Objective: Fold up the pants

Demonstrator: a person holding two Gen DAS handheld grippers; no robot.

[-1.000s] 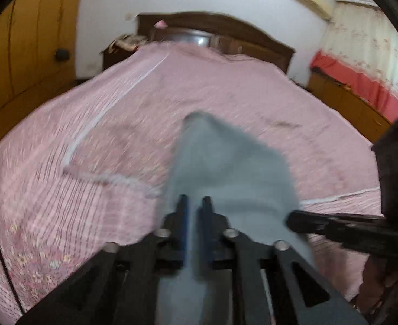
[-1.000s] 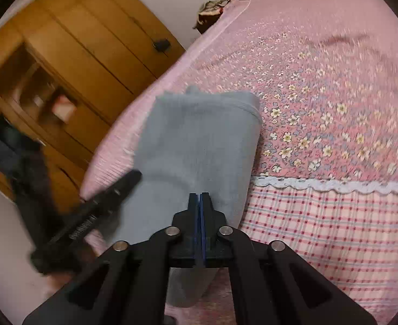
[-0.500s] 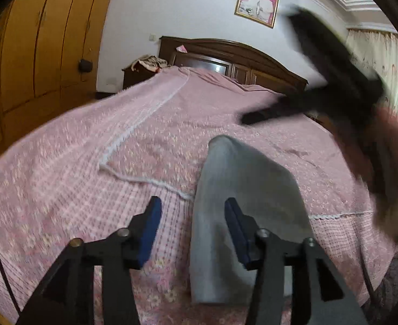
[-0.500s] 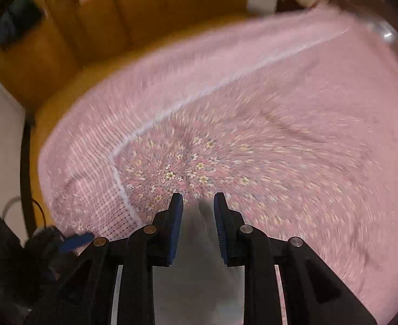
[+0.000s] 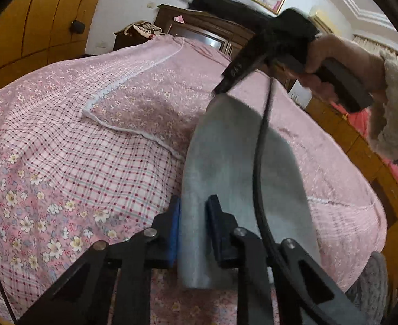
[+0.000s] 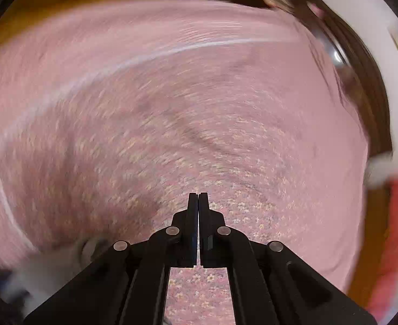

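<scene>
A: What does the left wrist view show?

B: The grey pants (image 5: 242,162) lie folded into a long strip on the pink bedspread (image 5: 77,162); the left gripper (image 5: 193,227) straddles their near edge, its jaws having just been closing, though whether the pads press the cloth cannot be told; likely a further fold is being set up.

A: And the right wrist view?

B: Blurred; the right gripper (image 6: 198,203) is clenched on nothing over the bedspread; next it probably needs an edge to grasp.

pants (image 5: 234,162): grey-blue | bedspread (image 5: 63,178): pink, floral and red-checked, white trim | wardrobe (image 5: 31,21): orange-brown
</scene>
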